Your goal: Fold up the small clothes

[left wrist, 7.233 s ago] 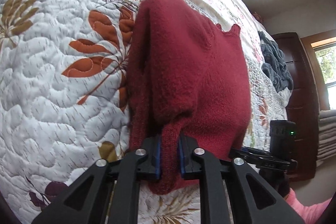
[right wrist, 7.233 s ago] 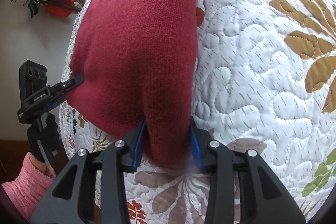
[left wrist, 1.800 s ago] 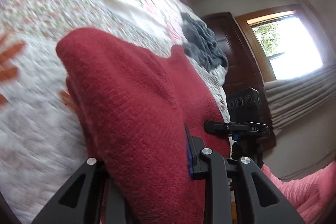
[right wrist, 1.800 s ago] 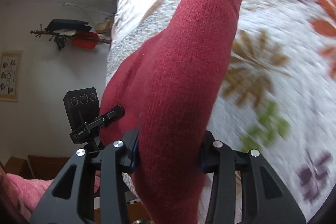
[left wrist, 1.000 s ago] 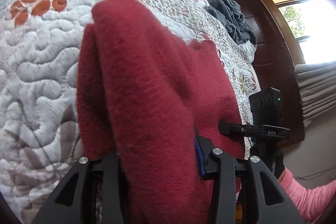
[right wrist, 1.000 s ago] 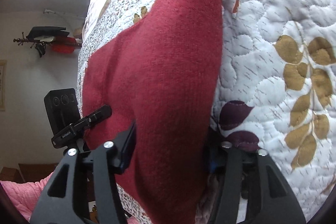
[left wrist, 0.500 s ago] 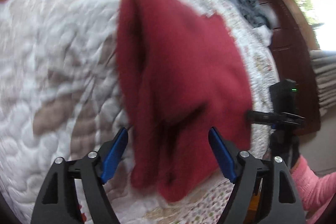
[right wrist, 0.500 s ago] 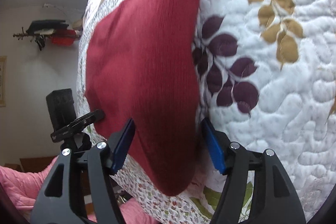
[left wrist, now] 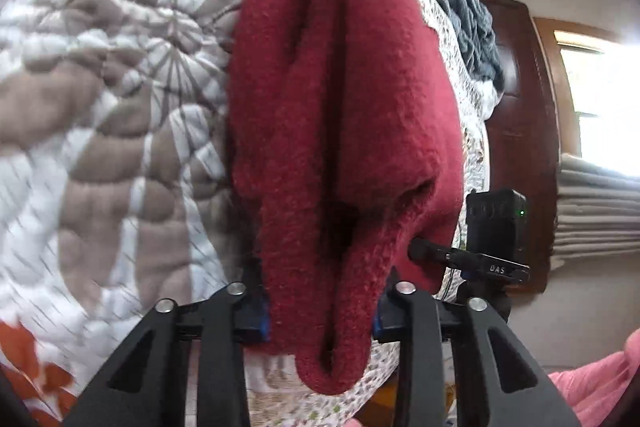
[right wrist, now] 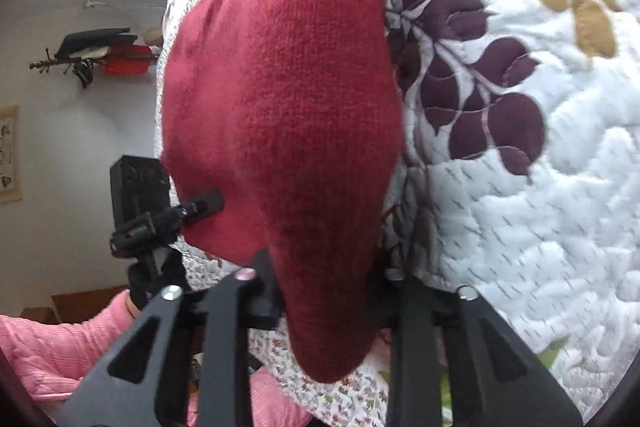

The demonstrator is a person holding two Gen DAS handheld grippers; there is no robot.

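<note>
A folded red knit sweater (left wrist: 340, 107) lies on the quilted bed cover (left wrist: 120, 107), bunched into thick layers with deep creases. My left gripper (left wrist: 320, 319) is shut on the sweater's near left end, and the cloth fills the gap between the blue pads. In the right wrist view the same sweater (right wrist: 288, 99) has a smooth knit face. My right gripper (right wrist: 330, 307) is shut on its near right end, and a lump of cloth hangs down over the jaws. Each gripper shows beside the sweater in the other's view, as does a hand in a pink sleeve (right wrist: 60, 347).
A grey blanket (left wrist: 472, 23) is heaped at the far side of the bed, near a dark wooden bedpost (left wrist: 516, 131) and a bright window (left wrist: 600, 107). The quilt's edge (right wrist: 332, 399) drops off just under both grippers. A wall rack (right wrist: 100, 59) hangs at left.
Half a second ago both grippers stood wide open around the sweater's near edge. Both have since shut on the thick folded cloth and moved in closer.
</note>
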